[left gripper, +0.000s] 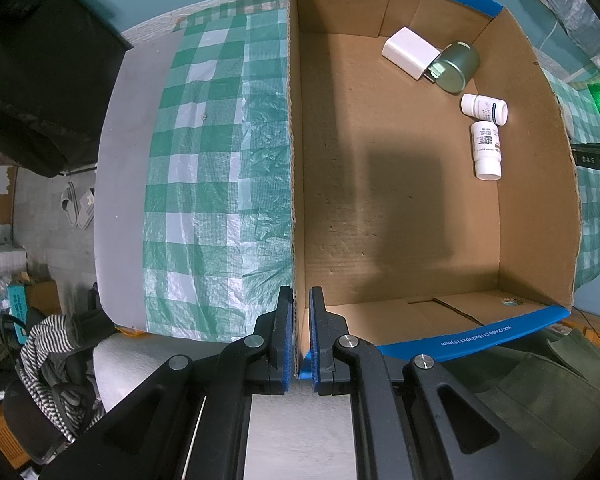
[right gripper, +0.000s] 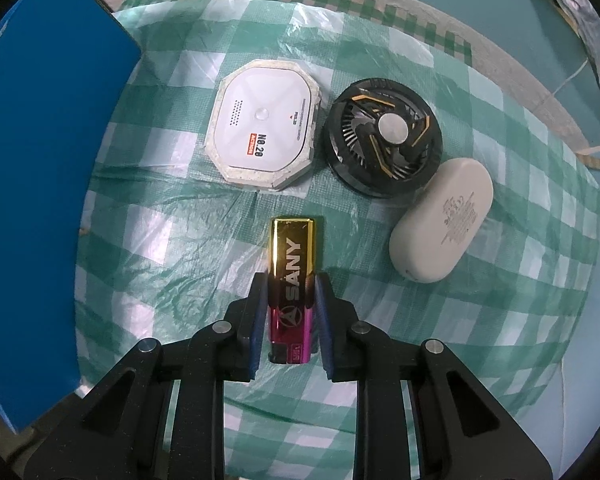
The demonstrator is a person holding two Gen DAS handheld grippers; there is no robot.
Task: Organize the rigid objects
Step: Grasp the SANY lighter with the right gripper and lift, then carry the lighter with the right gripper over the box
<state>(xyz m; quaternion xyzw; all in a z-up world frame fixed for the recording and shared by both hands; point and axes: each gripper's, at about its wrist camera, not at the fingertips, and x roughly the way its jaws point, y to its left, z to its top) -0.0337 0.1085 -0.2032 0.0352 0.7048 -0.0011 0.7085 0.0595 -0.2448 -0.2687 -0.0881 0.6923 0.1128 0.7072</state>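
Observation:
My left gripper [left gripper: 301, 312] is shut on the left wall of an open cardboard box [left gripper: 296, 208], one pad on each side of it. Inside the box lie a white block [left gripper: 408, 53], a green tin [left gripper: 458, 66] and two white pill bottles [left gripper: 485, 109] at the far right. In the right wrist view my right gripper [right gripper: 290, 296] is shut on a gold and pink lighter [right gripper: 293, 280] marked SANY, which lies on the green checked cloth [right gripper: 188, 240]. Beyond it lie a white octagonal device [right gripper: 266, 128], a black round fan [right gripper: 384, 136] and a cream oval case [right gripper: 442, 220].
The box's blue outer side [right gripper: 48, 200] stands close on the left in the right wrist view. The table's left edge [left gripper: 120, 184] drops to a floor with slippers [left gripper: 78, 206] and a chair with striped clothing [left gripper: 52, 344]. A teal wall runs behind.

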